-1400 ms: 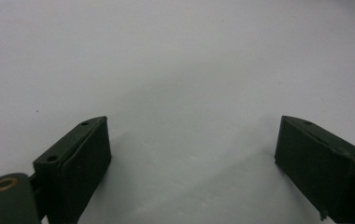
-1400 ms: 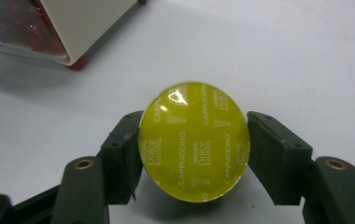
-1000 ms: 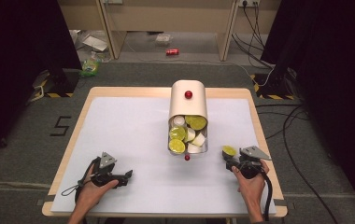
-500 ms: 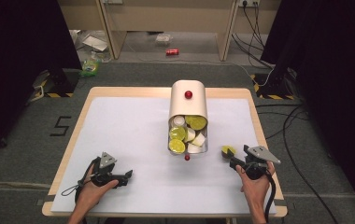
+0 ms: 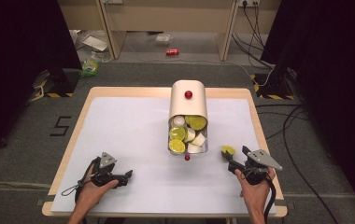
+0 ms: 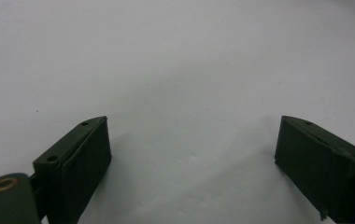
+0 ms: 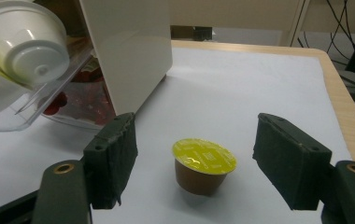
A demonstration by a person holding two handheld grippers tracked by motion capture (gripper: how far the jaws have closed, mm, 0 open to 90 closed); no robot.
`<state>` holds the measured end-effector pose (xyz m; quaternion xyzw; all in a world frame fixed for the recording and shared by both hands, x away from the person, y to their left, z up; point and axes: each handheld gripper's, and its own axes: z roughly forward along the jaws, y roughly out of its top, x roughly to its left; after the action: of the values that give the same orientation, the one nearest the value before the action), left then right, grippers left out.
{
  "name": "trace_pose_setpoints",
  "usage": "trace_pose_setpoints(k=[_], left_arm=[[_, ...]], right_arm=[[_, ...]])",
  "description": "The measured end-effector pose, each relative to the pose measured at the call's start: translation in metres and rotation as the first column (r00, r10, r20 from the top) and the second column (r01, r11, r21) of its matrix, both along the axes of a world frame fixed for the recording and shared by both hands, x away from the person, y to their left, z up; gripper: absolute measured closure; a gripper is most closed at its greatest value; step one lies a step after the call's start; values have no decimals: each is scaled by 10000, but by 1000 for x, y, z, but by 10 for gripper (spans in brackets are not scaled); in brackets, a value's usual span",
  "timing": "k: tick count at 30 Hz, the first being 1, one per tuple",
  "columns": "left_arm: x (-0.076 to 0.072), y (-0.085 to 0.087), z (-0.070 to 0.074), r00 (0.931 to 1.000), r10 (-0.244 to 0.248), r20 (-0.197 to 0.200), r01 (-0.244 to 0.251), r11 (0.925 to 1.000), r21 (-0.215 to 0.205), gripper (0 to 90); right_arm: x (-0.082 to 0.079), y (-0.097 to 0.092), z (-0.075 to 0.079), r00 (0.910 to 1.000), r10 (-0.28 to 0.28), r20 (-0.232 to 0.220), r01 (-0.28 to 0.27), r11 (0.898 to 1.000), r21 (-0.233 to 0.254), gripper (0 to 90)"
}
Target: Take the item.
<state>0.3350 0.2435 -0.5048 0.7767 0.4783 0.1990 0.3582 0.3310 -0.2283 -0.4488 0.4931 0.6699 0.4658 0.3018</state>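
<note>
While the right claw stands released around a lone capsule, nothing is grasped. Left claw rests released on the desk; the dispenser looks full.

Looks like a lab or test room, not a home. Grey carpet floor w/ a taped number "5" beside the worktop left edge, black-yellow hazard tape near its far corners, loose cables on the right, black curtains at both sides.
</note>
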Motion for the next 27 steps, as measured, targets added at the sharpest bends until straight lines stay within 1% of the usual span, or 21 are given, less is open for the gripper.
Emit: trace_pose_setpoints(k=[3,4,7,10,11,12,13,21,24,25,26,27], left_arm=[[0,0,0,10000,-2,0,2,10000,0,98],[0,0,0,10000,-2,-3,2,10000,3,98],[0,0,0,10000,1,-6,-1,10000,0,98],[0,0,0,10000,2,-6,-2,10000,2,97],[0,0,0,10000,2,-6,-2,10000,2,97],[0,0,0,10000,1,-6,-1,10000,6,97],[0,0,0,10000,2,-7,-2,10000,2,97],[0,0,0,10000,4,-3,-4,10000,7,97],[0,0,0,10000,3,-5,-3,10000,5,97],[0,0,0,10000,4,-4,-4,10000,3,97],[0,0,0,10000,1,-4,-1,10000,5,97],[0,0,0,10000,5,1,-5,10000,5,97]], right_arm=[[-2,1,1,10000,29,5,-29,10000,-7,305],[-3,2,2,9999,77,82,-77,10000,-18,302],[-5,4,3,9998,125,124,-125,9999,-31,296],[-9,8,4,9995,246,174,-245,9997,-59,252],[-9,8,4,9995,246,174,-245,9997,-59,252],[-10,9,4,9995,261,187,-261,9997,-41,223],[-11,10,4,9995,255,192,-254,9997,-26,216],[-19,12,7,9988,357,333,-359,9994,33,206],[-20,13,6,9987,375,333,-377,9993,57,200],[-21,14,6,9989,394,265,-396,9992,63,199],[-22,16,6,9983,519,257,-519,9987,2,199],[-22,16,6,9983,519,257,-519,9987,2,199]])
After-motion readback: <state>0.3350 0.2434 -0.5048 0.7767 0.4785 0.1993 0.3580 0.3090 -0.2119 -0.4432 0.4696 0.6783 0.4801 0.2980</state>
